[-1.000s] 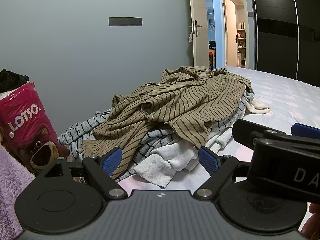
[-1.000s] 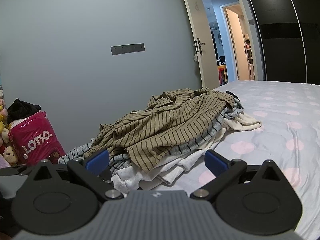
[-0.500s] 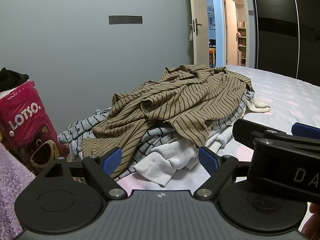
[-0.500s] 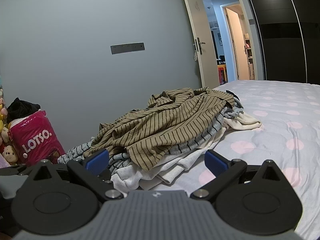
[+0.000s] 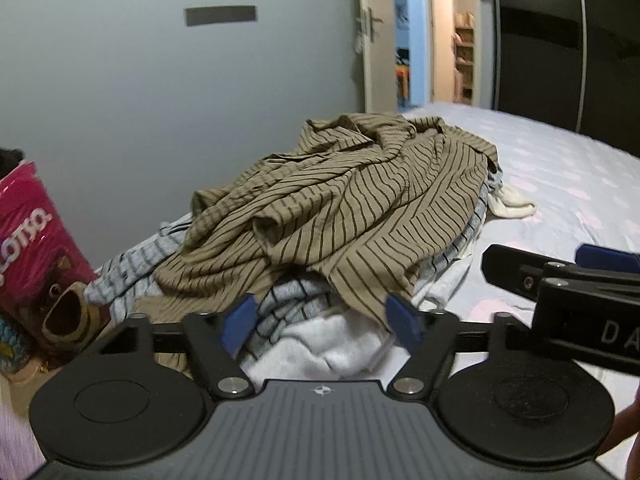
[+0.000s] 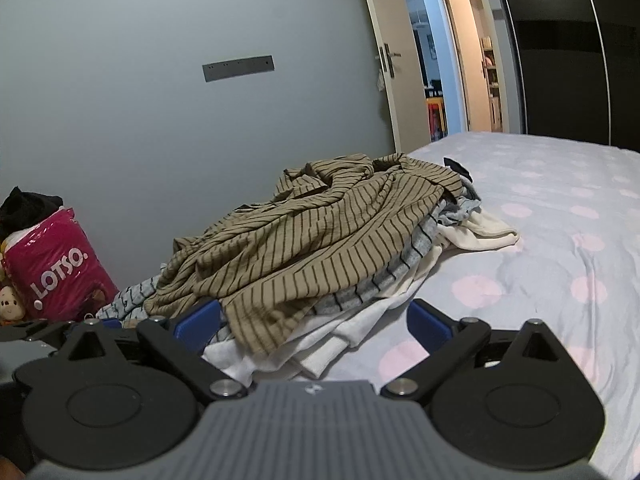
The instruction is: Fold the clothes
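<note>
Both your left gripper [image 5: 320, 322] and right gripper [image 6: 314, 322] gape empty before the heaped clothes [image 6: 320, 248]; you likely take the tan striped shirt [image 5: 352, 208] on top.

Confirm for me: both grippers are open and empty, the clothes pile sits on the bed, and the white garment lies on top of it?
Not quite. The tan striped shirt tops the pile; the white garment lies at the bottom, as the right wrist view shows. The left gripper and right gripper are open and empty, and the pile sits on the bed.
</note>
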The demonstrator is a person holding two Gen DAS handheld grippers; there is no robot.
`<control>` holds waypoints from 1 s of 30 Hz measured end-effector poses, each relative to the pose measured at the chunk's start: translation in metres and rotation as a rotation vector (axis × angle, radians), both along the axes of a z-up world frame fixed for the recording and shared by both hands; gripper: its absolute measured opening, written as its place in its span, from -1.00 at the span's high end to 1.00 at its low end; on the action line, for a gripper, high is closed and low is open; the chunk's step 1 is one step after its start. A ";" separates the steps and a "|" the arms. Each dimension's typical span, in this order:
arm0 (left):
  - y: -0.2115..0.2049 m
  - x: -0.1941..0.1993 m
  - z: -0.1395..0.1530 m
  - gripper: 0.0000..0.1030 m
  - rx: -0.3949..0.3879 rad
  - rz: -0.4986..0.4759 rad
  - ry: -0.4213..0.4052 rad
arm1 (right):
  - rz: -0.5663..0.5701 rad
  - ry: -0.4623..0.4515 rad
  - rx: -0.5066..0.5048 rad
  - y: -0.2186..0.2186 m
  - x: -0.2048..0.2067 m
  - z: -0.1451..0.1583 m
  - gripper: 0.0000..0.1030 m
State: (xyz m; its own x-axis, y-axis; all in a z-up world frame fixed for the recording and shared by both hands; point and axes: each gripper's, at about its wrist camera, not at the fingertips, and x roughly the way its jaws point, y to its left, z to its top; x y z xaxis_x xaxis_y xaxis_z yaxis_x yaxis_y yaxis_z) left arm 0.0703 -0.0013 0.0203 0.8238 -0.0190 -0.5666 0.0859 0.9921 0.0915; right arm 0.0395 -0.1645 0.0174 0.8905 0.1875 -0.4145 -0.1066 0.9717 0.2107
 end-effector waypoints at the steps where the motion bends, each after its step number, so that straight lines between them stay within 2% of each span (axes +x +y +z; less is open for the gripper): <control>1: 0.002 0.009 0.002 -0.24 0.011 -0.009 0.006 | 0.000 0.008 -0.005 0.000 0.008 0.001 -0.74; 5: 0.011 0.043 0.008 -0.24 0.023 -0.031 0.024 | 0.015 0.050 -0.044 0.004 0.043 0.000 -0.48; 8: 0.015 0.072 0.009 -0.24 0.036 -0.051 0.044 | 0.031 0.077 -0.077 0.010 0.065 -0.006 -0.48; 10: 0.015 0.091 0.004 -0.24 0.046 -0.055 0.050 | 0.035 0.102 -0.073 0.012 0.081 -0.013 -0.47; 12: 0.016 0.105 -0.002 -0.24 0.039 -0.055 0.063 | 0.022 0.130 -0.063 0.014 0.095 -0.021 -0.35; 16: 0.020 0.121 -0.016 -0.24 0.033 -0.050 0.072 | -0.003 0.190 -0.023 0.019 0.116 -0.039 -0.28; 18: 0.021 0.126 -0.021 -0.24 0.029 -0.046 0.074 | -0.011 0.204 -0.014 0.025 0.122 -0.048 -0.15; 22: 0.017 0.131 -0.028 0.02 0.036 -0.065 0.091 | -0.035 0.195 -0.018 0.040 0.127 -0.056 0.28; 24: 0.014 0.131 -0.030 0.08 0.052 -0.074 0.090 | -0.054 0.171 -0.025 0.047 0.126 -0.053 0.62; 25: 0.011 0.131 -0.030 0.14 0.063 -0.080 0.086 | -0.062 0.162 -0.033 0.049 0.125 -0.051 0.70; 26: 0.009 0.130 -0.029 0.27 0.075 -0.085 0.082 | -0.062 0.154 -0.041 0.052 0.124 -0.049 0.90; 29: 0.006 0.130 -0.026 0.61 0.086 -0.091 0.080 | -0.075 0.137 -0.061 0.050 0.119 -0.041 0.99; 30: 0.006 0.131 -0.024 0.66 0.078 -0.091 0.084 | -0.080 0.131 -0.068 0.049 0.117 -0.039 0.99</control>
State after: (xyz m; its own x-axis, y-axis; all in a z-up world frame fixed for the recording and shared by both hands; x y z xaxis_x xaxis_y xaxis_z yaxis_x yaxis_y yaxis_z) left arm 0.2010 0.0044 -0.0038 0.7701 -0.0448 -0.6364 0.1858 0.9701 0.1565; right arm 0.1562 -0.1158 -0.0213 0.8389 0.0856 -0.5375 -0.0039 0.9885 0.1513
